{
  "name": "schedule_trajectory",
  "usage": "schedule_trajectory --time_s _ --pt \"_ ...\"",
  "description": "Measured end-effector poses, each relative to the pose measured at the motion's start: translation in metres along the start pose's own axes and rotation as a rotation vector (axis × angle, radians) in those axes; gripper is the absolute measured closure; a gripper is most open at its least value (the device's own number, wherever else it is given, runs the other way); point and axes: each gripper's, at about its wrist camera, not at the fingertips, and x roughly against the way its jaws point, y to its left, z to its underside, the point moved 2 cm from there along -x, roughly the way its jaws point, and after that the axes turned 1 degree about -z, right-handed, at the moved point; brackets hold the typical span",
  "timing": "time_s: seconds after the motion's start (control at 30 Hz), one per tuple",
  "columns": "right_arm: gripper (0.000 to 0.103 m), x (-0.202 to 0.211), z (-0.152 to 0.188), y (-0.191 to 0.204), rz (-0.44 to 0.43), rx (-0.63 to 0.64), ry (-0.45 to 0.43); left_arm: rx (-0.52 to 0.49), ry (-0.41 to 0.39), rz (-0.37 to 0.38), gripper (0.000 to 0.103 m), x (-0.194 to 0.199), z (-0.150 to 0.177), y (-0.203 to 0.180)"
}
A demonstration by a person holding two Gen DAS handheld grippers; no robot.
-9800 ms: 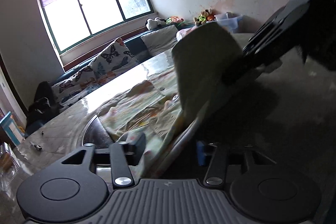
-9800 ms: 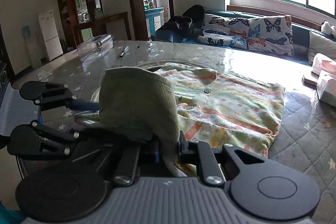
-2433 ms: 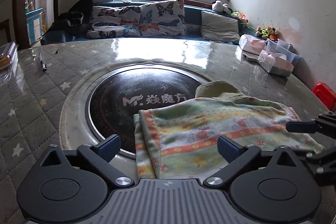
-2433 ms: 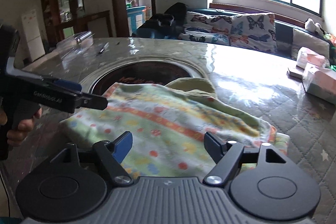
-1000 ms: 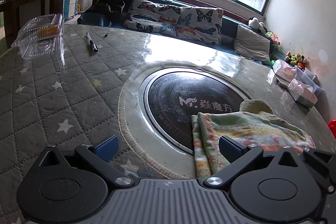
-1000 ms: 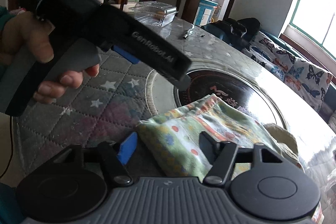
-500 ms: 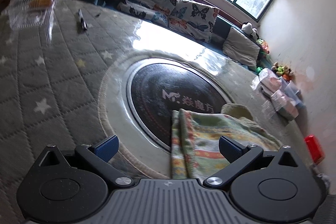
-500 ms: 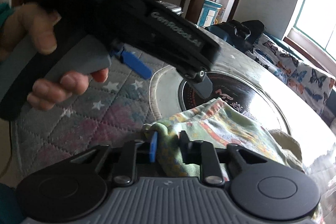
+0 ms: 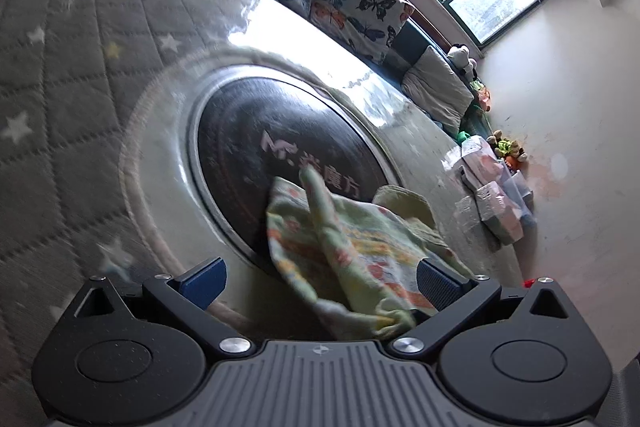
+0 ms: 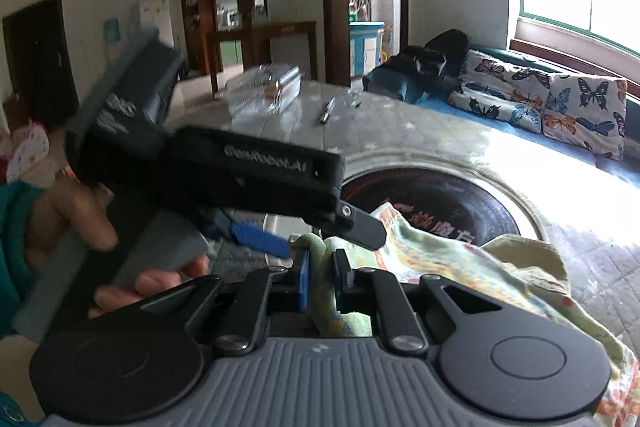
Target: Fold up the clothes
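Observation:
A small floral garment in yellow, green and orange lies folded on the grey quilted table, partly over the black round plate. In the right wrist view my right gripper has its jaws closing, and the pads pinch a bunched corner of the garment, lifted a little off the table. My left gripper is open, its fingers spread wide with the garment's near edge between them, closer to the right finger. The same left gripper shows in a person's hand, just behind the pinched corner.
A clear plastic box and a pen lie at the table's far side. Wrapped boxes sit by the wall edge. A sofa with butterfly cushions runs under the window.
My right gripper shut onto the garment's corner and raised it. The left gripper stayed open and rolled, so the table now looks tilted; the cloth's edge stands up higher.

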Motion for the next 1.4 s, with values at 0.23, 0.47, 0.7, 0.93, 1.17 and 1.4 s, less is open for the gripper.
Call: schedule_trajectory --time_s 0.23,0.47,0.7,0.93,1.17,1.4 --pt "0.093 0.014 0.006 -0.005 -0.029 -0.027 -0.022 0.103 0.034 0.091 0.017 -0.017 0.003 -0.005" --pt "0.091 0.014 0.015 -0.002 -0.059 -0.027 -0.008 0.126 0.047 0.111 0.069 -0.026 0.004 0.001" --pt "0.079 0.03 0.025 -0.021 -0.021 -0.079 -0.017 0.12 0.053 0.075 0.083 -0.027 0.007 0.011" --pt "0.048 0.05 0.042 -0.089 0.211 -0.186 -0.009 0.096 0.051 0.058 0.082 -0.027 0.007 0.009" --pt "0.046 0.064 0.076 -0.165 0.435 -0.362 -0.007 0.081 0.05 0.045 0.08 -0.029 0.007 0.006" --pt "0.045 0.063 0.1 -0.2 0.48 -0.497 -0.008 0.079 0.062 0.036 0.078 -0.032 0.005 0.003"
